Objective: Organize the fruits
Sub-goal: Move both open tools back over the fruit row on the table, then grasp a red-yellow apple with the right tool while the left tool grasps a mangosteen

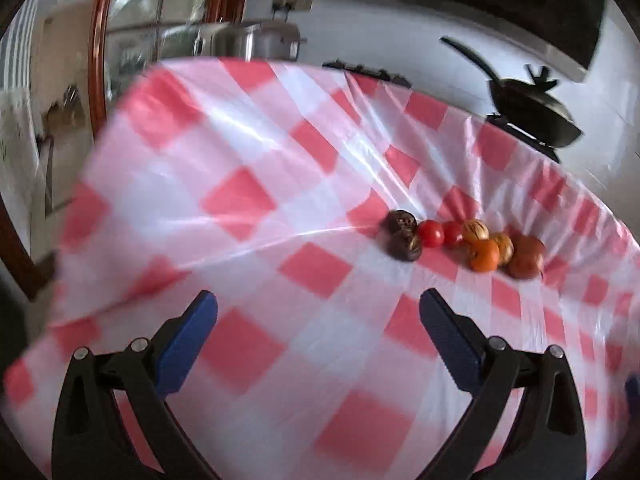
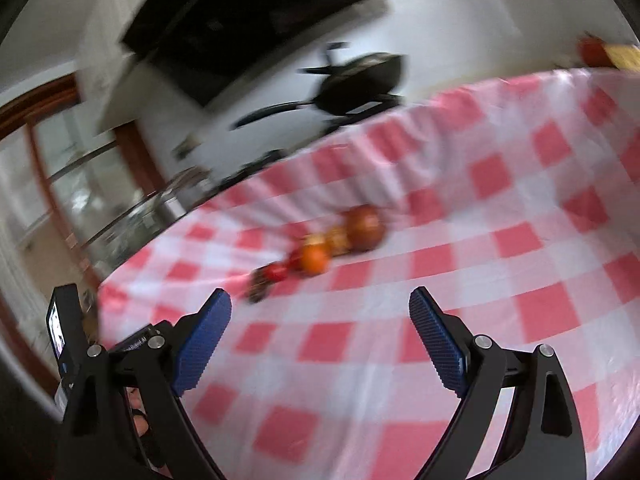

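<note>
Blue-padded left gripper [image 1: 318,308] and right gripper [image 2: 320,306] both gape wide with nothing between them, above the red-checked tablecloth [image 1: 248,200]. Fruits [image 1: 464,242] lie bunched in a row — at two o'clock from the left gripper, twelve o'clock from the right, well apart from both.

A glossy, creased plastic cloth [image 1: 280,184] in red and white checks covered the desk. The gripper pads [image 2: 436,340] were ribbed blue rubber on matt black plastic. The tomatoes [image 1: 430,233] shone smooth; the far pot [image 1: 256,42] looked metal.
</note>
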A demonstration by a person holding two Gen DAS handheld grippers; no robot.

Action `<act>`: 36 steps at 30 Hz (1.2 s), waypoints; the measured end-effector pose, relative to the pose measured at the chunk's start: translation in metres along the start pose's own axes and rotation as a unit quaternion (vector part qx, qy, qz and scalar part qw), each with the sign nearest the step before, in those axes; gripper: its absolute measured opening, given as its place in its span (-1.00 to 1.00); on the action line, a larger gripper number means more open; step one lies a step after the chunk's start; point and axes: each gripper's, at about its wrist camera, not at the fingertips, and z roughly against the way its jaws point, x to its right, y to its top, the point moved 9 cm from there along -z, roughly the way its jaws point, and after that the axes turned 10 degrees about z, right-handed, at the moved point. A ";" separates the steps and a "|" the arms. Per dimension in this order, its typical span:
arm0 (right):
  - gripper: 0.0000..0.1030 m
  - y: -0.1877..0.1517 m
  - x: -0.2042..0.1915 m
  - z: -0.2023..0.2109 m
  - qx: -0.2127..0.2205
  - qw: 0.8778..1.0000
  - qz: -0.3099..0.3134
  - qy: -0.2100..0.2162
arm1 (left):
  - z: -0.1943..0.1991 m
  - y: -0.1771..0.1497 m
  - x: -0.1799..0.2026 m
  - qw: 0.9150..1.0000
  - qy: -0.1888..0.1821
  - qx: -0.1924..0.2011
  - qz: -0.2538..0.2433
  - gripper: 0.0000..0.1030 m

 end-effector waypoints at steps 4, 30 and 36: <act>0.71 -0.012 0.040 -0.023 -0.020 0.998 -0.044 -0.030 | -0.052 0.002 0.032 0.999 0.009 -0.022 0.037 0.96; 0.61 0.007 0.017 -0.254 -0.218 0.961 0.125 -0.112 | -0.135 0.025 0.066 0.994 -0.035 -0.074 0.076 0.96; 0.52 0.010 0.021 -0.269 -0.222 0.957 0.125 -0.139 | -0.139 0.023 0.073 0.994 -0.036 -0.078 0.061 0.96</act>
